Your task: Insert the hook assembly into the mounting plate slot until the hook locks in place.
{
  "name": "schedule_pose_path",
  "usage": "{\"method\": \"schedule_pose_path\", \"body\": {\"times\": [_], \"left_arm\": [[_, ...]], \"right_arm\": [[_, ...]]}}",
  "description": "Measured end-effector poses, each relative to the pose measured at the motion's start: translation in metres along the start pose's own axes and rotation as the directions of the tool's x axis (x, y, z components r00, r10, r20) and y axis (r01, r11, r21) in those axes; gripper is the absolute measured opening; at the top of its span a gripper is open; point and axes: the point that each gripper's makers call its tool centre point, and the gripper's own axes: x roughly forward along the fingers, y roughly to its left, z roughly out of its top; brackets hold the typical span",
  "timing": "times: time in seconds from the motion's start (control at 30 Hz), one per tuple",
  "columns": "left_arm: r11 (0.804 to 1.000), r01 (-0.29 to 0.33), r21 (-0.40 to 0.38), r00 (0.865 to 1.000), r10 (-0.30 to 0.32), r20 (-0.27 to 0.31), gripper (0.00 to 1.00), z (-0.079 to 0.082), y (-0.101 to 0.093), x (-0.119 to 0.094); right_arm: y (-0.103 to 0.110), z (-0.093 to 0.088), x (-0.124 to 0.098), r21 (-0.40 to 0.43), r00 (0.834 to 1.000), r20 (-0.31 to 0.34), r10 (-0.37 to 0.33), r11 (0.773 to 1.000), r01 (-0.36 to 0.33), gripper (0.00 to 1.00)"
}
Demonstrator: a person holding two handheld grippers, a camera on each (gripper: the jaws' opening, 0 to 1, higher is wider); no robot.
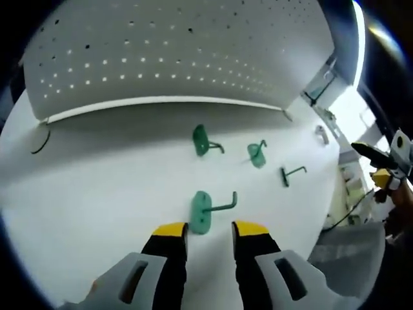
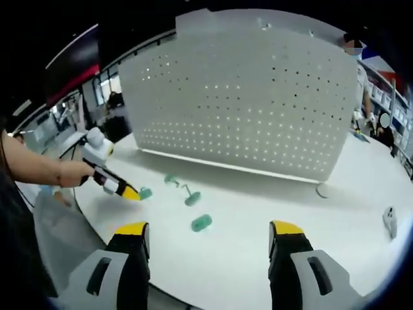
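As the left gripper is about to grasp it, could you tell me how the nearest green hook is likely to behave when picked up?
The nearest hook looks like a small plastic base with a thin wire arm, so it is probably light and stiff. Lying loose on the smooth white table, it may slide or pivot if nudged. The open left gripper should probably close on the base; the wire might twist out.

The left gripper view sits low and close over the white table [image 1: 97,194], looking along its jaws past the nearest green hook [image 1: 203,210] toward the perforated panel [image 1: 181,58]. The right gripper view stands farther back at the table's edge, facing the same panel [image 2: 245,103] squarely. Both share table, panel and scattered hooks.
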Motion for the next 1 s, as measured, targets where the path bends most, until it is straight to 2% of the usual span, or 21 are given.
{"method": "schedule_pose_path", "body": {"times": [0.13,0.23,0.33,0.5,0.77,1.0], "left_arm": [[1.000,-0.006,0.002,1.000,0.006,-0.004,0.22,0.0012,0.0005,0.0029],[0.999,0.000,-0.045,1.000,0.000,-0.001,0.19,0.0033,0.0020,0.0021],[0.999,-0.002,-0.047,1.000,0.002,-0.004,0.17,0.0039,0.0046,0.0029],[0.998,0.001,-0.055,0.999,-0.003,-0.033,0.06,-0.0019,0.0030,0.0044],[0.995,0.007,-0.097,0.999,-0.011,-0.034,0.05,-0.0002,0.0031,0.0062],[0.995,0.021,-0.099,1.000,-0.023,-0.019,0.03,0.0016,-0.0032,0.0039]], "right_arm": [[0.0003,-0.0019,0.0007,0.001,1.000,-0.007,0.004,1.000,-0.004,0.73],[0.0019,-0.0046,0.0017,-0.003,1.000,-0.015,0.006,1.000,-0.006,0.73],[0.0029,-0.0061,0.0028,-0.003,1.000,-0.020,0.010,1.000,-0.010,0.72],[0.0027,-0.0059,0.0049,-0.003,1.000,-0.020,0.012,1.000,-0.012,0.72],[0.0035,-0.0077,0.0064,-0.005,1.000,-0.025,0.017,1.000,-0.017,0.72],[0.0038,-0.0088,0.0075,-0.002,0.999,-0.026,0.020,1.000,-0.020,0.72]]}}
